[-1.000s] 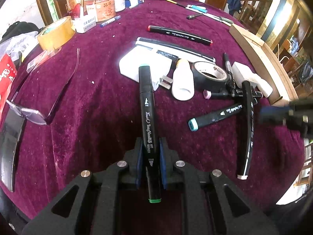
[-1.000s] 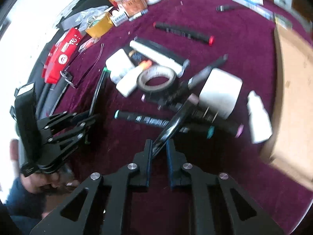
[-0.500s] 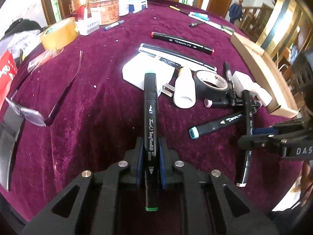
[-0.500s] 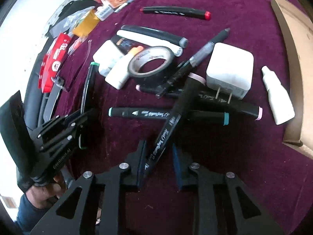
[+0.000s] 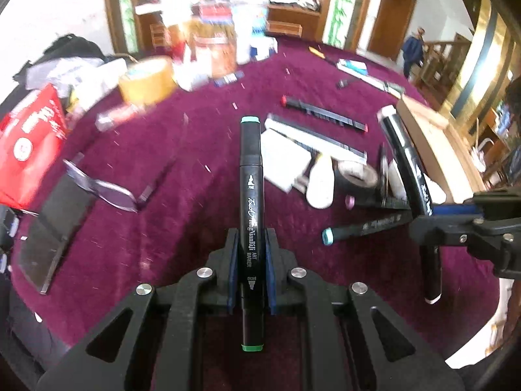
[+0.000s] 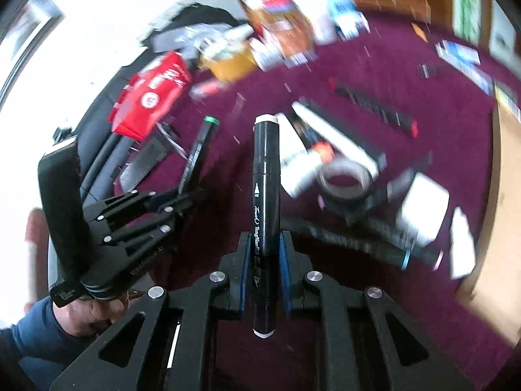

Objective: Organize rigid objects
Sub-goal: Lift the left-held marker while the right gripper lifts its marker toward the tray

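Note:
My left gripper (image 5: 250, 247) is shut on a black green-capped marker (image 5: 250, 176), held lifted above the purple cloth. My right gripper (image 6: 264, 251) is shut on a black white-capped marker (image 6: 266, 176), also lifted. The right gripper with its marker (image 5: 407, 169) shows at the right of the left wrist view. The left gripper (image 6: 192, 195) and its marker (image 6: 198, 150) show at the left of the right wrist view. A teal-capped marker (image 5: 364, 228), a tape roll (image 5: 356, 176), a white bottle (image 5: 320, 185) and a red-capped marker (image 5: 325, 114) lie on the cloth.
A wooden box (image 5: 426, 133) stands at the table's right edge. A white charger (image 6: 423, 205), a yellow tape roll (image 5: 146, 81), a red packet (image 5: 29, 143), glasses (image 5: 107, 189) and jars at the back (image 5: 211, 49) surround the pile.
My right gripper closed on the white-capped marker and lifted it out of the pile. Both grippers rose and tilted up from the cloth with their markers.

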`<action>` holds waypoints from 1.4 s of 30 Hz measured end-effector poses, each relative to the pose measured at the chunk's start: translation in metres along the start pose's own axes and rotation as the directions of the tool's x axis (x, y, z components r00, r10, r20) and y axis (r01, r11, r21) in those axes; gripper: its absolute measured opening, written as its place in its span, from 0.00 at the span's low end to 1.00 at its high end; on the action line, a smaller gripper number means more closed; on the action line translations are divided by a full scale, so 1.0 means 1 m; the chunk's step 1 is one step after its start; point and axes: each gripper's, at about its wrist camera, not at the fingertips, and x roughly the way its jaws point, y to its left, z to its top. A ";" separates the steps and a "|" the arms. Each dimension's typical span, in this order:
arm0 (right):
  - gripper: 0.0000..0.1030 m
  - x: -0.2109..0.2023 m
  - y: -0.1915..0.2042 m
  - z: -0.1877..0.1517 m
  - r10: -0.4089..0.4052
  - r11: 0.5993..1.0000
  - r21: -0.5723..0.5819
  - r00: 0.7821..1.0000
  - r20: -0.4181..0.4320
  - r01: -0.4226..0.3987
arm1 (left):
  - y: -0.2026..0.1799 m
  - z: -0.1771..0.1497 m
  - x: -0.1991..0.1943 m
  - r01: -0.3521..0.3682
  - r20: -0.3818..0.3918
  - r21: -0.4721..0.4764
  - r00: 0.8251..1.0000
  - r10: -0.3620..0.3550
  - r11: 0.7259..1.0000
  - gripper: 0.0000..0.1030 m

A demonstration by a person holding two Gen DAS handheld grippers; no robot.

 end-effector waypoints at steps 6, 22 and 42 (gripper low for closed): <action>0.14 -0.021 0.040 0.026 0.012 0.993 -0.116 0.996 0.089 -0.001 | 0.010 0.016 -0.032 -0.077 0.069 -0.065 0.994 0.082 0.995 0.12; 0.14 -0.036 0.049 0.033 0.122 0.986 -0.123 0.987 0.105 -0.109 | 0.010 0.018 -0.084 -0.214 0.140 -0.133 0.963 0.232 0.968 0.12; 0.14 -0.030 0.028 0.017 0.196 0.979 -0.082 0.977 0.081 -0.189 | -0.006 0.009 -0.094 -0.229 0.141 -0.127 0.959 0.246 0.965 0.12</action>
